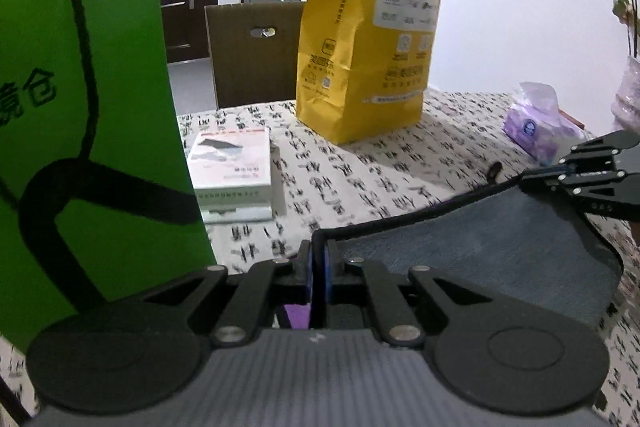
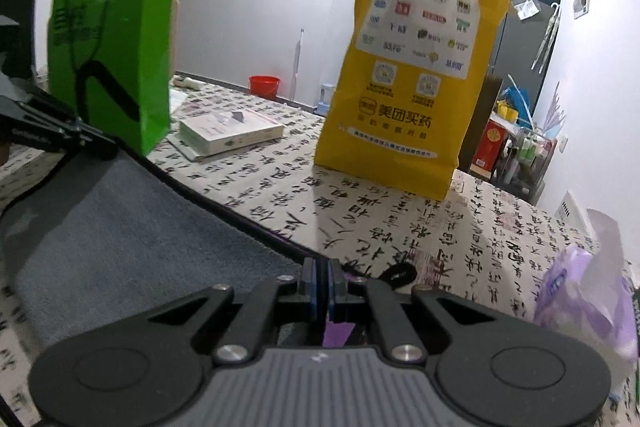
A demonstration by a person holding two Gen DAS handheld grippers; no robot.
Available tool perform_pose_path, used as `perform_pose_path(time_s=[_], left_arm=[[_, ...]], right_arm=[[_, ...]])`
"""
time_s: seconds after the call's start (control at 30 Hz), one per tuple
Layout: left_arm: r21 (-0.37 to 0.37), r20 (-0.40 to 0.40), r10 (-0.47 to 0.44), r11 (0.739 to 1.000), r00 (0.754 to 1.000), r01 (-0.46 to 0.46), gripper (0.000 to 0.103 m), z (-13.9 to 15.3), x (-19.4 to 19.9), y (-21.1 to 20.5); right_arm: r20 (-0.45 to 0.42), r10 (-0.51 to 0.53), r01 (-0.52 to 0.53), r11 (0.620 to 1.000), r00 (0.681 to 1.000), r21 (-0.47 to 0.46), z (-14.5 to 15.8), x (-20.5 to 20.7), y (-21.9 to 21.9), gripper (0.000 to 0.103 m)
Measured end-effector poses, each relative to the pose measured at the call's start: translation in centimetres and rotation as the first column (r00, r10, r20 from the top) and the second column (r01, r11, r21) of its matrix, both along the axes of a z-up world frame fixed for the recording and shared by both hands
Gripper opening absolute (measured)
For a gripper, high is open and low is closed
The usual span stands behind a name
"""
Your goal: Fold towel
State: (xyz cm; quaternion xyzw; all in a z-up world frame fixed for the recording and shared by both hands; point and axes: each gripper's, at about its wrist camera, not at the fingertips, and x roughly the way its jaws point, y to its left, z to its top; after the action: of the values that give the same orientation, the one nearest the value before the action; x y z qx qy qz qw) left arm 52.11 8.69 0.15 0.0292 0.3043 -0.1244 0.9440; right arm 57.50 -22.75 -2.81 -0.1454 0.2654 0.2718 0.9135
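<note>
A grey towel [image 1: 480,247] with a black trimmed edge and a purple underside hangs stretched between my two grippers above the table. My left gripper [image 1: 319,259] is shut on one corner of the towel. The right gripper shows at the right edge of the left wrist view [image 1: 528,179], pinching the other corner. In the right wrist view my right gripper [image 2: 322,275] is shut on the towel [image 2: 120,235], and the left gripper [image 2: 100,143] holds the far corner at the left. A black hanging loop [image 2: 400,273] sticks out beside the right fingers.
The table wears a cloth with black calligraphy [image 2: 400,219]. A tall yellow paper bag [image 1: 372,39] [image 2: 420,67] stands at the back. A green paper bag [image 1: 80,107] [image 2: 112,43] stands close on the left, a white box [image 1: 236,163] beside it. A purple tissue pack [image 1: 536,127] [image 2: 588,299] lies right.
</note>
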Motion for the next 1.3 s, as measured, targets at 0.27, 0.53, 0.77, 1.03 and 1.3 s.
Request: perform_pose_path(time_s=[0.27,0.53,0.77,1.03,1.3], left_arm=[[0.005,-0.012,0.008,1.000,1.000,-0.008,0.006,-2.1,2.2,0.4],[0.000,-0.027,0.019,1.000,0.999,-0.019,0.015,-4.3,2.9,0.9],[0.013,-0.010,0.021,1.000,1.000,-0.021,0.064,-4.5,2.7,0.8],[0.038,0.010,0.042,0.998,0.999,-0.042,0.102,-3.3,1.4,0.3],[0.039,0.033,0.068,0.997,0.997,-0.069,0.103,-0.9,-1.3,-0.6]], right_arm=[[-0.013,-0.021,0.021,1.000,1.000,-0.006,-2.4,2.8,0.4,0.006],[0.002,-0.058,0.058,0.998,0.998,0.010,-3.6,3.3,-0.1,0.029],[0.022,-0.058,0.058,0.998,0.998,0.017,-3.4,3.1,-0.2,0.058],[0.068,-0.063,0.061,0.998,0.996,0.034,-2.2,2.3,-0.4,0.079],[0.106,-0.060,0.056,0.998,0.993,0.042,-0.1,0.0,-0.7,0.086]])
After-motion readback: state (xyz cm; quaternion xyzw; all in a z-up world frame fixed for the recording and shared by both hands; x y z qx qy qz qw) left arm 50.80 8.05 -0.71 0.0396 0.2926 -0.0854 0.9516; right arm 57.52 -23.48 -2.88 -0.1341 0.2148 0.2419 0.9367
